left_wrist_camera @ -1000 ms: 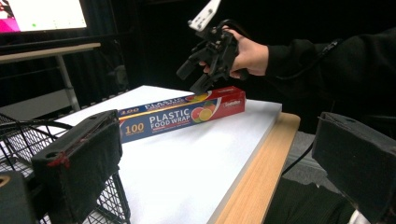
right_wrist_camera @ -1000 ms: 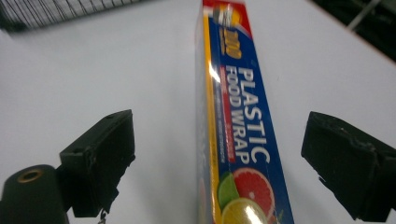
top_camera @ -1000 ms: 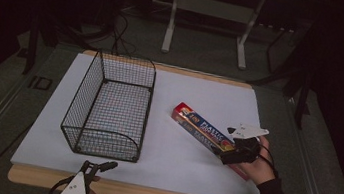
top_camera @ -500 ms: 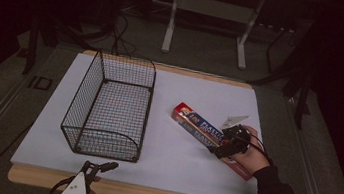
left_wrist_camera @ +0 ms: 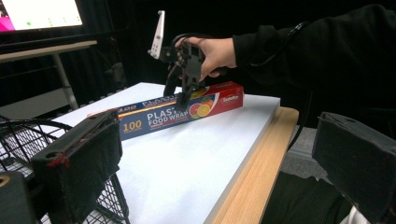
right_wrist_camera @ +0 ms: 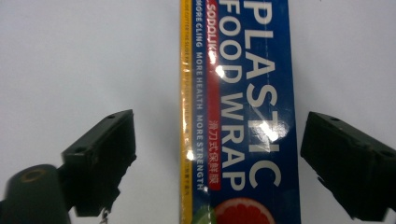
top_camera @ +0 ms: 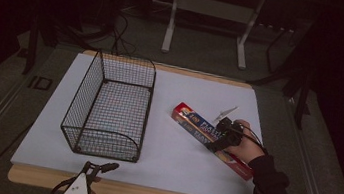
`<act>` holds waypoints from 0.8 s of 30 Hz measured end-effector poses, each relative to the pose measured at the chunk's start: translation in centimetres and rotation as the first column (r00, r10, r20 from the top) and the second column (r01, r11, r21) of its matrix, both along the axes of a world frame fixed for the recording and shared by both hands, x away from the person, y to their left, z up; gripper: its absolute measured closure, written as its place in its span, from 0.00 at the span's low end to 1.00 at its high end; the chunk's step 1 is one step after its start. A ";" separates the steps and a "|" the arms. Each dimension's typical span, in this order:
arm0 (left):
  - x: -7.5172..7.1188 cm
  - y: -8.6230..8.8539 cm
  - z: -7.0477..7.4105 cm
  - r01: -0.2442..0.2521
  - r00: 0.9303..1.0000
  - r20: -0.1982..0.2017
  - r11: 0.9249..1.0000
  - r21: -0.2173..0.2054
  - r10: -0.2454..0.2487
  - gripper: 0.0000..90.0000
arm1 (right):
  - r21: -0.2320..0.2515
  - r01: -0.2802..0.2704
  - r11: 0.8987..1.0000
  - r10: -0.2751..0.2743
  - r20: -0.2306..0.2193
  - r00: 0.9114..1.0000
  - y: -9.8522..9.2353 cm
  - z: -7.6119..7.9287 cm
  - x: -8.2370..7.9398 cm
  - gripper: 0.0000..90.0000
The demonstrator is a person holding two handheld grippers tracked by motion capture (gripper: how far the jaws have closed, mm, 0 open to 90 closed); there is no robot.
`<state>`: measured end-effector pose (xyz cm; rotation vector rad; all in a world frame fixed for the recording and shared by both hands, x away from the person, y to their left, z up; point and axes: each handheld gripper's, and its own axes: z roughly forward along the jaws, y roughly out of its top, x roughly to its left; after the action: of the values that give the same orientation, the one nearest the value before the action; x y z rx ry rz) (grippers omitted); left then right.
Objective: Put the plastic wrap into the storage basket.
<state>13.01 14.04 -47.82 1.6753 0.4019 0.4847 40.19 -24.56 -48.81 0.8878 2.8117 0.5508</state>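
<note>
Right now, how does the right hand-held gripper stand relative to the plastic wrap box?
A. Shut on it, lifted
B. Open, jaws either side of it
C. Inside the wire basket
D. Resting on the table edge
B: the right hand-held gripper has one open jaw on each side of the plastic wrap box, neither touching it.

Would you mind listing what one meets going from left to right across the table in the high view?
Wire basket → left gripper at the table's near edge, below the basket's right corner → plastic wrap box → right gripper, jaws open over the box → the person's hand holding it.
</note>
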 end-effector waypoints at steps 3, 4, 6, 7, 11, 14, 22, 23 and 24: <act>0.0 0.0 0.0 0.002 1.000 0.000 1.000 0.001 -0.002 0.02 | -0.027 0.004 1.000 -0.005 -0.024 1.000 0.2 -0.2 0.4 0.15; 0.0 0.0 0.0 0.002 1.000 0.000 1.000 0.000 -0.002 0.02 | -0.032 0.009 0.999 -0.010 -0.031 0.999 0.3 -0.3 0.6 0.15; 0.0 0.0 0.0 0.002 1.000 -0.002 1.000 0.002 -0.002 0.02 | -0.046 0.013 0.999 -0.016 -0.059 0.998 0.4 -0.5 1.0 0.17; 0.0 0.0 0.0 0.003 1.000 -0.003 1.000 0.001 -0.003 0.02 | -0.052 0.018 0.998 -0.021 -0.065 0.998 0.5 -0.6 1.1 0.17; 0.0 0.0 -0.1 0.002 1.000 -0.002 1.000 0.001 -0.002 0.02 | -0.091 0.018 0.996 -0.027 -0.096 0.995 0.8 -1.0 1.7 0.23; 0.0 -0.1 -0.1 0.003 1.000 -0.003 1.000 0.003 -0.003 0.02 | -0.116 0.015 0.993 -0.029 -0.124 0.992 0.9 -1.2 2.0 0.29; 0.0 -0.2 -0.2 0.012 1.000 -0.010 1.000 0.012 -0.011 0.02 | -0.200 -0.024 0.980 -0.017 -0.198 0.980 1.8 -1.4 2.8 0.42; 0.0 -0.2 -0.2 0.011 1.000 -0.009 1.000 0.013 -0.011 0.02 | -0.215 -0.029 0.976 -0.017 -0.206 0.978 1.9 -1.4 2.9 0.43; 0.0 -0.2 -0.2 0.011 1.000 -0.009 1.000 0.013 -0.011 0.02 | -0.225 -0.029 0.974 -0.021 -0.217 0.976 2.0 -1.3 3.0 0.43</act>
<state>13.05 13.84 -48.02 1.6922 0.3968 0.4728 43.18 -22.52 -50.14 0.9471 2.9911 0.1306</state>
